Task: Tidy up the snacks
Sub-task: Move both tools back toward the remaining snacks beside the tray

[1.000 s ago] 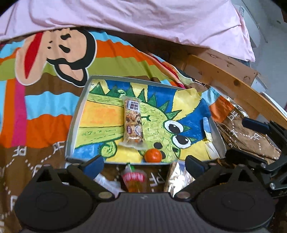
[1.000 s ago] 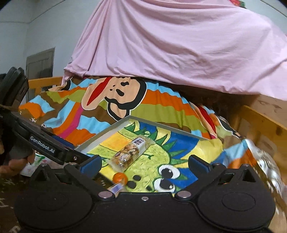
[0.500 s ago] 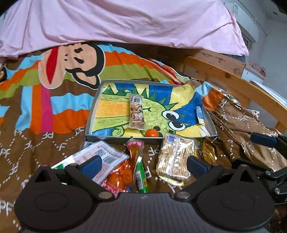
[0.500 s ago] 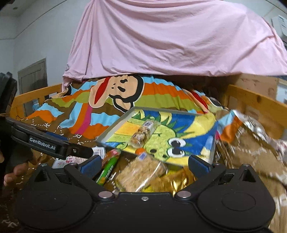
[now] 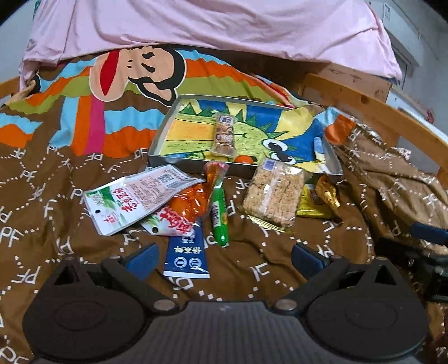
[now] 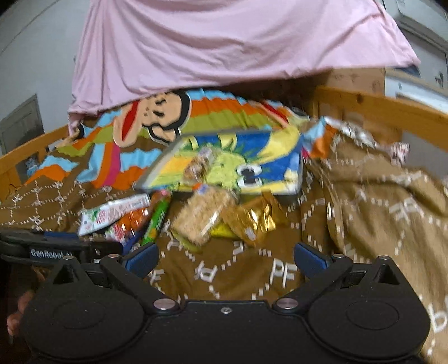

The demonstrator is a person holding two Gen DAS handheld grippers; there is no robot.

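Observation:
A metal tray with a dinosaur picture lies on the bed and holds a nut bar and a small orange. In front of it lie loose snacks: a white-green pouch, an orange packet, a green stick, a blue-white sachet, a rice-crisp block and gold wrappers. My left gripper is open, low over the blanket just short of the sachet. My right gripper is open too, near the gold wrappers; its view is blurred.
A brown patterned blanket covers the bed, with a striped monkey-print part behind the tray. Pink cloth hangs at the back. A wooden rail runs along the right. A bunched fold of blanket rises on the right.
Both grippers have pulled back and away from the tray, so the pile of loose snacks in front of it has come into view. Both stayed open.

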